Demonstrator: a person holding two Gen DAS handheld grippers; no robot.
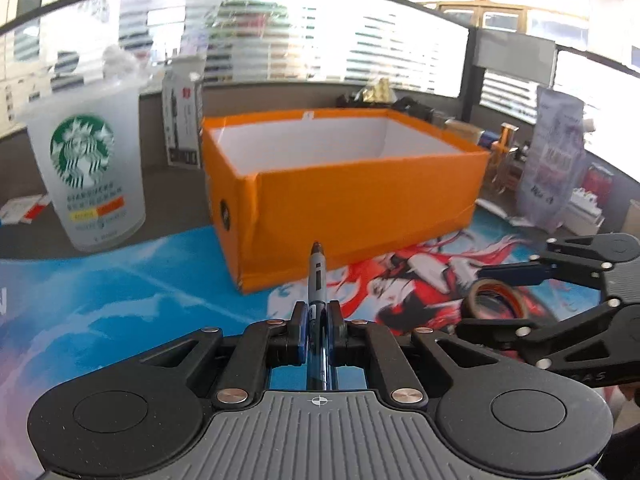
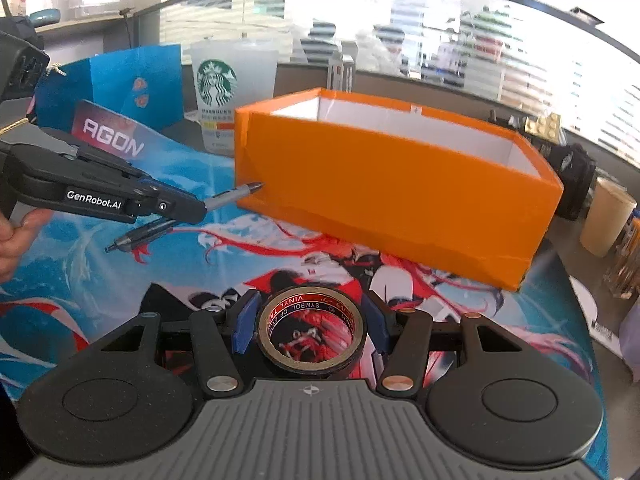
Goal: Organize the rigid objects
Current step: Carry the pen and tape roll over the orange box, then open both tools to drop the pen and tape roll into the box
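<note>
Leftmost, a frosted Starbucks cup (image 1: 90,168) stands on the desk, its green siren logo and the word STARBUCKS readable; behind it a white carton (image 1: 182,120) bears small print too blurred to read. The left gripper (image 1: 318,320), marked GenRobot.AI on its side, is clamped on a pen (image 1: 318,280) whose tip points at the orange box (image 1: 348,200). The box sits open on a printed desk mat (image 2: 120,264) lettered AGON. Right of it, the right gripper (image 2: 310,324) holds a tape roll (image 2: 310,334) between its blue pads, "VINYL" legible inside the core.
</note>
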